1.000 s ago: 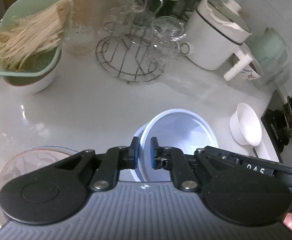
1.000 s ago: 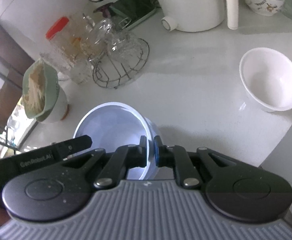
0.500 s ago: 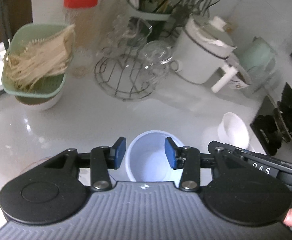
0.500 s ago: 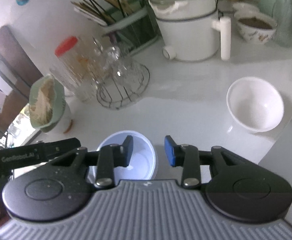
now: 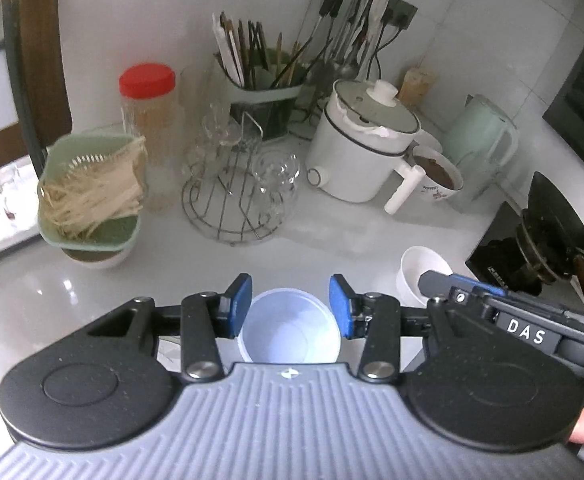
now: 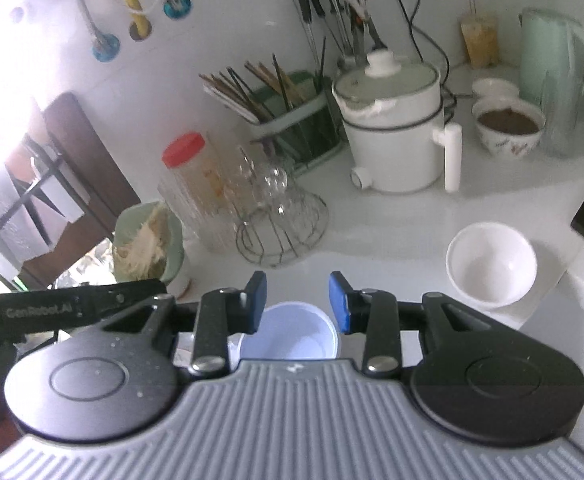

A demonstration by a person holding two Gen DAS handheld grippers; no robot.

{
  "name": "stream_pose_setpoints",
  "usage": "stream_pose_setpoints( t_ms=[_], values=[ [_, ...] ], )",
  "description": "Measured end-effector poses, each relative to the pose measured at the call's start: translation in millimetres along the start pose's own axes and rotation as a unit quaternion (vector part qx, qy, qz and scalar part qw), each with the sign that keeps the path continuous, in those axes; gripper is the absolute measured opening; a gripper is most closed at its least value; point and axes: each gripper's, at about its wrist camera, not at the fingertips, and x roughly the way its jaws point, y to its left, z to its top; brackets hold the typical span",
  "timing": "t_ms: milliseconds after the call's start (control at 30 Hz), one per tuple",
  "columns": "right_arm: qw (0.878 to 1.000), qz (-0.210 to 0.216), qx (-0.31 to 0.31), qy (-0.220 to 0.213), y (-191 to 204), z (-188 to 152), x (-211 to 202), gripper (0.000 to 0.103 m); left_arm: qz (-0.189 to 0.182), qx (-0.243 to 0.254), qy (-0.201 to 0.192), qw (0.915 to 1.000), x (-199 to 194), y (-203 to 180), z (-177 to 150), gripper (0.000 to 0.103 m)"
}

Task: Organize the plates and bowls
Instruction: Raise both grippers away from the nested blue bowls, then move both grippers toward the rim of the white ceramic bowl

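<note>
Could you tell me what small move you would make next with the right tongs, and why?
I would probably swing the right tongs toward the white bowl. Both the right and the left tongs are open and clear of the pale blue bowl, which stands free on the counter. The white bowl sits empty and alone to the right, so it seems the next piece to gather.

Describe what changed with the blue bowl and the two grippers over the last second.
Both grippers let go of the blue bowl: a second ago each was shut on its rim. Now the left gripper and right gripper are open and have pulled back and up, so the bowl looks smaller and sits upright on the counter. The white bowl stayed put.
</note>
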Motion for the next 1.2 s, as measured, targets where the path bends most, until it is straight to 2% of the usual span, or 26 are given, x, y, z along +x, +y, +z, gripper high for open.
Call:
stream_pose_setpoints(
  t_ms=[267,500,867,1200],
  values=[
    [0.999,-0.019,-0.021,-0.023,9,-12,-7,0.038,-0.002,0.003,0.011,0.9999,-3,4,-12,0.049],
    [0.999,-0.025,-0.024,-0.036,0,-9,-14,0.037,-0.001,0.011,0.005,0.9999,7,-6,-4,0.051],
    [0.998,-0.040,-0.016,-0.052,-40,16,-15,0.037,-0.012,0.036,0.003,0.9993,35,-58,17,0.055],
    [0.996,-0.070,-0.019,-0.054,-79,10,-14,0.037,-0.027,0.051,0.022,0.9981,69,-97,17,0.055]
  ],
)
